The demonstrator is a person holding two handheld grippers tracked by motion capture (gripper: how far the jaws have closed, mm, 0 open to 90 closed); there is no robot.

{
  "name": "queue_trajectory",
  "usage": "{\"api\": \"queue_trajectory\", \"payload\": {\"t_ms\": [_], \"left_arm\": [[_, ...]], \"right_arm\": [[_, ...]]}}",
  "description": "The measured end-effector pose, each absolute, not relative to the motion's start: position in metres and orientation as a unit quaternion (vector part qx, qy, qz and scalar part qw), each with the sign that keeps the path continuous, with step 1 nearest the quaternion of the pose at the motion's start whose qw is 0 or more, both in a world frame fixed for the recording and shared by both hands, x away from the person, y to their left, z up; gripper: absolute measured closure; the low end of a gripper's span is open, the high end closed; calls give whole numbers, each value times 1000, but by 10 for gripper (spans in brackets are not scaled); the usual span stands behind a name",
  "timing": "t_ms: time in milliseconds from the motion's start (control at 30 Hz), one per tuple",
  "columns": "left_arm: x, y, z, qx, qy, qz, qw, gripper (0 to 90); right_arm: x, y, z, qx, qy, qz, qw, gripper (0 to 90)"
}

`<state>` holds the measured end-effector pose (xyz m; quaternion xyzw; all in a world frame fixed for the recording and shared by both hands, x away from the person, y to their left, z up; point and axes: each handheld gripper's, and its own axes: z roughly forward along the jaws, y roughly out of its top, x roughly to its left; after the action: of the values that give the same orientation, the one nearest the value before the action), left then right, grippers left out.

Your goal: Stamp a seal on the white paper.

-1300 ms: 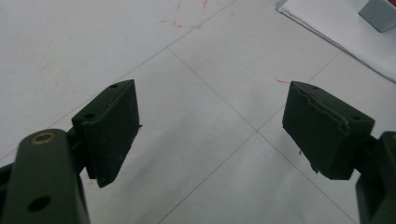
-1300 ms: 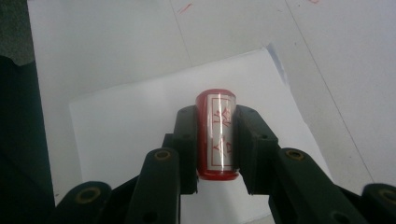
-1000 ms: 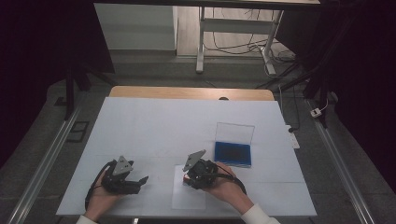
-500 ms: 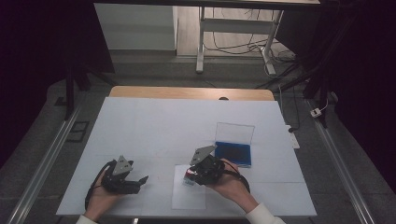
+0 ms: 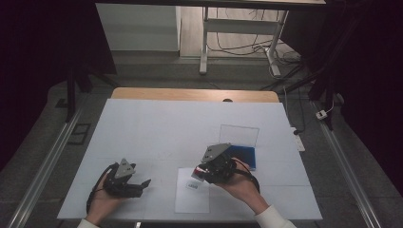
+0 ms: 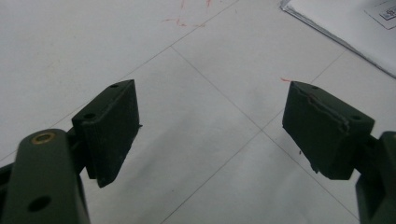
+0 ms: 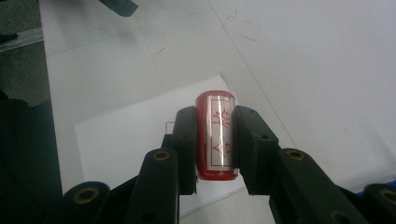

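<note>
Right gripper (image 5: pixel 202 172), jaws clamped on a red stamp (image 7: pixel 215 135), has shifted right toward the blue ink pad (image 5: pixel 243 156) at centre frame, likely inking next; left gripper (image 5: pixel 142 183) rests on the counter (image 5: pixel 157 128), jaws apart

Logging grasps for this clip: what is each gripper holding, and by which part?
The right gripper clamps a red stamp by its two long sides. The left gripper is open and holds nothing.

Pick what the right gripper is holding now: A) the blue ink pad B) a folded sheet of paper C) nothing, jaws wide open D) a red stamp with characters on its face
D: in the right gripper view the right gripper has its jaws closed on both sides of a red stamp with red characters on a pale face, held above the sheet of paper.
</note>
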<state>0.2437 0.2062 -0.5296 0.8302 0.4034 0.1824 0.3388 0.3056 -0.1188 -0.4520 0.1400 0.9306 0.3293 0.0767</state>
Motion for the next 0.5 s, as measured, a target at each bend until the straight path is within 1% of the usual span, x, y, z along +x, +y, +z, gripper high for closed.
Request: {"api": "queue_trajectory", "payload": {"t_ms": [500], "left_arm": [[244, 206, -530, 832, 402, 182, 336, 191]], "right_arm": [[313, -135, -441, 158, 921, 345, 90, 695]]}}
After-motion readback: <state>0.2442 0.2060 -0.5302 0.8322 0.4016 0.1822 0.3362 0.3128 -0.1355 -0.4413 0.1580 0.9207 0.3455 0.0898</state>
